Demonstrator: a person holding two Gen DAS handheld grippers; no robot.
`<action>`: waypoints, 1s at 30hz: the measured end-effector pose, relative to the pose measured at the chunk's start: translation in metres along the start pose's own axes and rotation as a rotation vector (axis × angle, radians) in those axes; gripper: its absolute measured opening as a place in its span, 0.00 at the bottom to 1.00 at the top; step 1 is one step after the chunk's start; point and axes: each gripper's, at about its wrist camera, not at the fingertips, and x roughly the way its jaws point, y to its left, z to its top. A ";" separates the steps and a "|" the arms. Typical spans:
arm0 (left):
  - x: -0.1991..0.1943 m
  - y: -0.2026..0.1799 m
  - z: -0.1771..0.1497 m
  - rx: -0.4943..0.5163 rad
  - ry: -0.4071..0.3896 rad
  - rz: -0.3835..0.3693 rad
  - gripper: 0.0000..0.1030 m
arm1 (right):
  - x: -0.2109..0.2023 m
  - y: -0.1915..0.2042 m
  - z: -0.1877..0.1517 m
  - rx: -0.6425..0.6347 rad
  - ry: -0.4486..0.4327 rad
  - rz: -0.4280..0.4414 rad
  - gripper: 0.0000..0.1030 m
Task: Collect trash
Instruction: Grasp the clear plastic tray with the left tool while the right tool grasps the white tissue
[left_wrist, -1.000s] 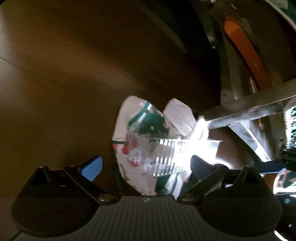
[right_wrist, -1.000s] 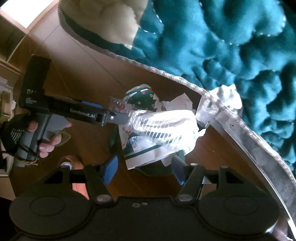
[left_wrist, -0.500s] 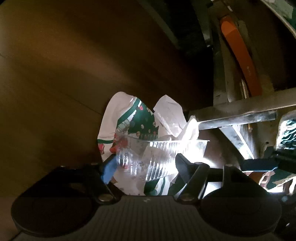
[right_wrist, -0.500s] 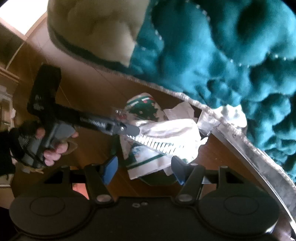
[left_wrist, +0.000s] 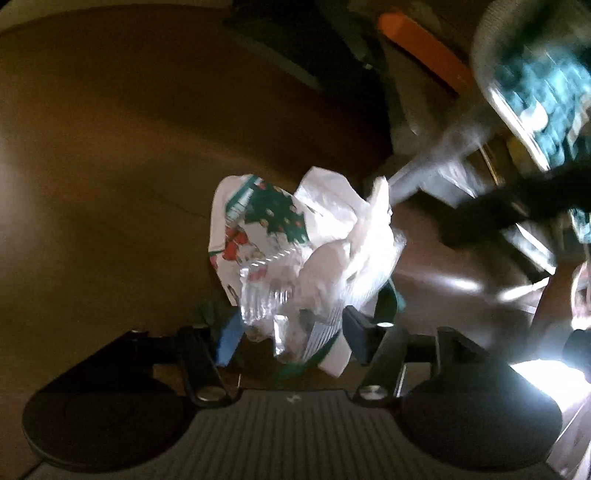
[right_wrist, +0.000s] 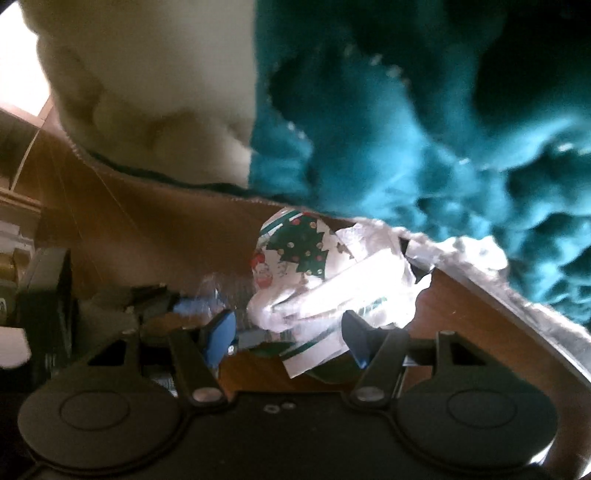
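While my left gripper (left_wrist: 291, 332) closes its jaws on the crumpled clear plastic cup (left_wrist: 295, 295), low centre of frame, the printed paper wrapper (left_wrist: 258, 229) lies behind it on the brown floor (left_wrist: 110, 166). My right gripper (right_wrist: 288, 332) hangs above, jaws apart, gripping nothing.

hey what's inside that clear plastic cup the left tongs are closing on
Crumpled white tissue fills the clear plastic cup as the left tongs close around it. Behind it lies a Christmas-print napkin. Anything deeper in the cup is hidden by the tissue.
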 end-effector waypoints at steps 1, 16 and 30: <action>-0.001 -0.005 -0.003 0.030 -0.005 0.015 0.55 | 0.004 0.001 0.001 0.012 0.009 0.000 0.62; 0.012 -0.021 -0.014 0.152 0.022 0.064 0.52 | 0.077 0.021 0.003 -0.166 0.137 -0.146 0.59; 0.022 -0.021 -0.008 0.117 0.030 0.053 0.52 | 0.081 0.040 -0.011 -0.326 0.144 -0.148 0.10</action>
